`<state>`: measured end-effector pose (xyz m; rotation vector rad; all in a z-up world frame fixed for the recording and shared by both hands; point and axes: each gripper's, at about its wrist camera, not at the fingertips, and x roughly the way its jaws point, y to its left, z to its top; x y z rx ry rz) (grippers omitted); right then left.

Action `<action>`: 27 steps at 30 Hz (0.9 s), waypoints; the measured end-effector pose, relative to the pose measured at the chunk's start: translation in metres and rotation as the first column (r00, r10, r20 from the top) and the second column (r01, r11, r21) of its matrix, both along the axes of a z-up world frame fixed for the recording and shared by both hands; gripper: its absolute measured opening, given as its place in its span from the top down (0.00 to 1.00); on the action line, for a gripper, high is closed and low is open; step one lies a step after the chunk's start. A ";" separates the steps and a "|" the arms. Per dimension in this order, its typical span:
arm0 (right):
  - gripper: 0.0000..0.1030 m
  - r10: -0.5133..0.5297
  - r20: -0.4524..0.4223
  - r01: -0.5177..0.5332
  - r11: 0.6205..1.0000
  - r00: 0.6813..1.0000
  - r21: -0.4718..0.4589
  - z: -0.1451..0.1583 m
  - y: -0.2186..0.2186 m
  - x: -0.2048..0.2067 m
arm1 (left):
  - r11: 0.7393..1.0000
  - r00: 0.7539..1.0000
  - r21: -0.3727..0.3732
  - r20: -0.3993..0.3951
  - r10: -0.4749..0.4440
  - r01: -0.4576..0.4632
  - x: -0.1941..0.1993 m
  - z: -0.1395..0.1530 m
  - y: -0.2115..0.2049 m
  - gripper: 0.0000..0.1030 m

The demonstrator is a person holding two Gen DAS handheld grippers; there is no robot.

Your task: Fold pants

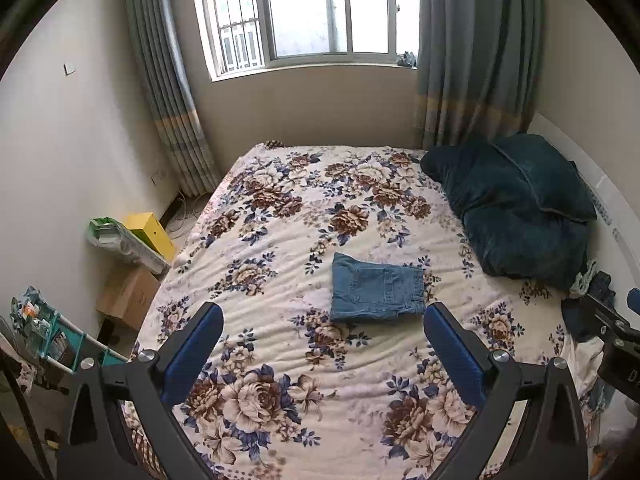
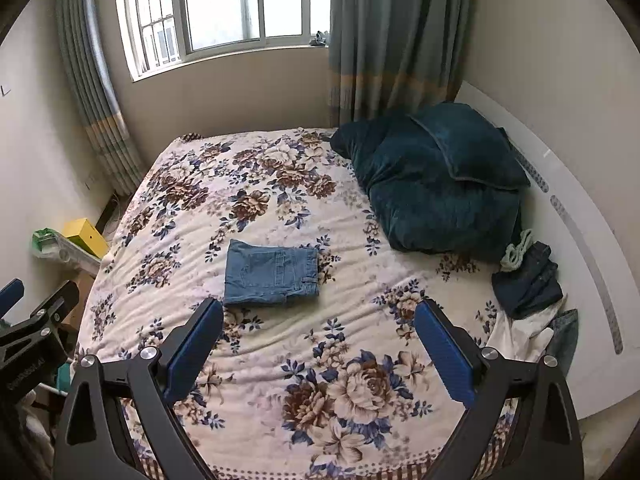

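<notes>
Blue denim pants point(image 1: 377, 289) lie folded into a small flat rectangle in the middle of the floral bedspread point(image 1: 280, 240); they also show in the right wrist view point(image 2: 272, 276). My left gripper point(image 1: 324, 312) is open and empty, held above the bed just short of the pants. My right gripper point(image 2: 318, 308) is open and empty, also above the bed, with the pants ahead between its fingers and a little left. The right gripper's body shows at the right edge of the left wrist view point(image 1: 612, 320), and the left gripper's body at the left edge of the right wrist view point(image 2: 36, 320).
A dark teal quilt and pillow point(image 2: 440, 184) lie at the bed's right by the white headboard point(image 2: 580, 240). A pile of dark and white clothes point(image 2: 528, 292) lies below them. Boxes point(image 1: 132, 288) and a shelf rack point(image 1: 52, 332) stand left of the bed. Window and curtains are behind.
</notes>
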<state>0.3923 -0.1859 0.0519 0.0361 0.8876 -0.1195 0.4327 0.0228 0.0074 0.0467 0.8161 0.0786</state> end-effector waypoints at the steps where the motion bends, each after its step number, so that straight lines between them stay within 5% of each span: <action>1: 0.04 0.001 0.003 -0.001 1.000 1.000 -0.001 0.001 0.001 -0.001 | 1.000 1.000 -0.003 0.004 -0.002 0.002 0.000 0.001 0.000 0.00; 27: 0.04 0.008 0.013 -0.008 1.000 1.000 -0.002 0.005 0.008 -0.006 | 1.000 1.000 -0.006 0.014 -0.011 0.011 -0.005 0.008 -0.012 0.00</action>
